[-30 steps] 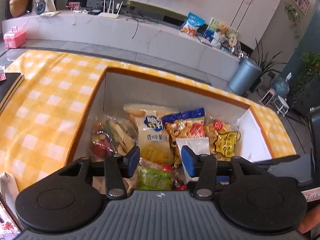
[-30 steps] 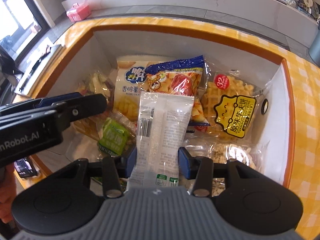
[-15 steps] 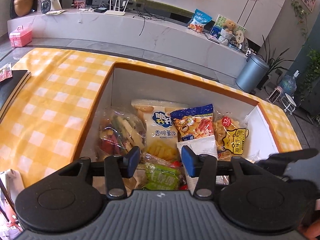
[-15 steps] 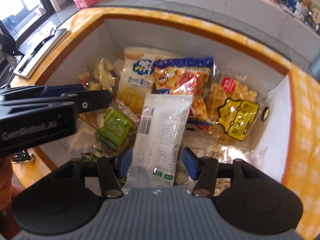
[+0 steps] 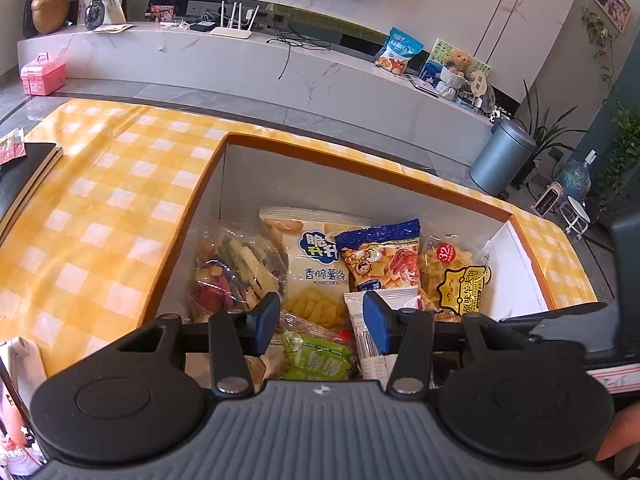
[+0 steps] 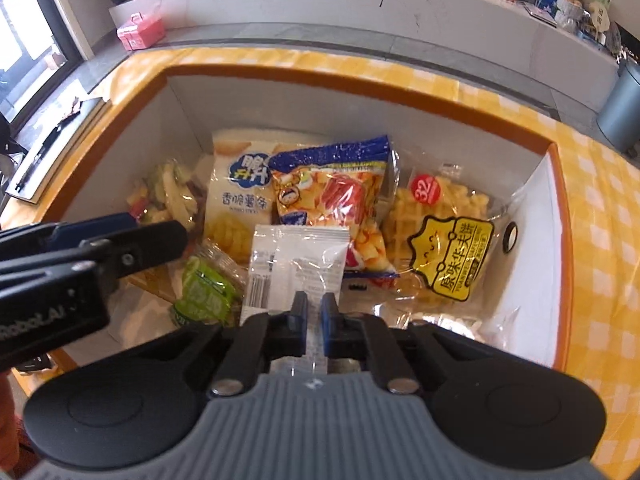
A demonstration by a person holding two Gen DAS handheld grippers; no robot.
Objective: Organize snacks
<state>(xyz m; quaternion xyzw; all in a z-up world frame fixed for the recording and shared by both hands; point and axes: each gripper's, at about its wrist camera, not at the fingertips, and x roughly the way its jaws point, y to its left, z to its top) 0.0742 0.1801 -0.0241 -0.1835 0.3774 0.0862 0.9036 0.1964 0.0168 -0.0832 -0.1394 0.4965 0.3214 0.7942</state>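
The box [image 6: 536,248], orange-rimmed and white inside, sits on the yellow checked cloth [image 5: 92,216] and already holds most of the snacks. Along its far side, left to right in the right wrist view, lie a clear mixed bag [image 6: 168,196], the potato sticks [image 6: 240,200], a blue-topped cracker bag [image 6: 336,192] and the waffle pack [image 6: 444,240]. Nearer in lie a green pack [image 6: 206,294] and, at the near right, what may be another clear bag, too glary to be sure.

The white sachet [image 6: 296,264] is the thing in play. It lies straight ahead of the right gripper [image 6: 314,308], its long axis running away along the fingers, its far end resting over the lower edge of the cracker bag. The right jaws have just been closing and now stand nearly together, with the sachet's near end between them; they look pinched on the film.

The left gripper [image 5: 320,312] hangs about half open over the box's near left, holding nothing, with the green pack below the gap. The right hand is plainly the nearer to the sachet, so any lift or shift falls to it.
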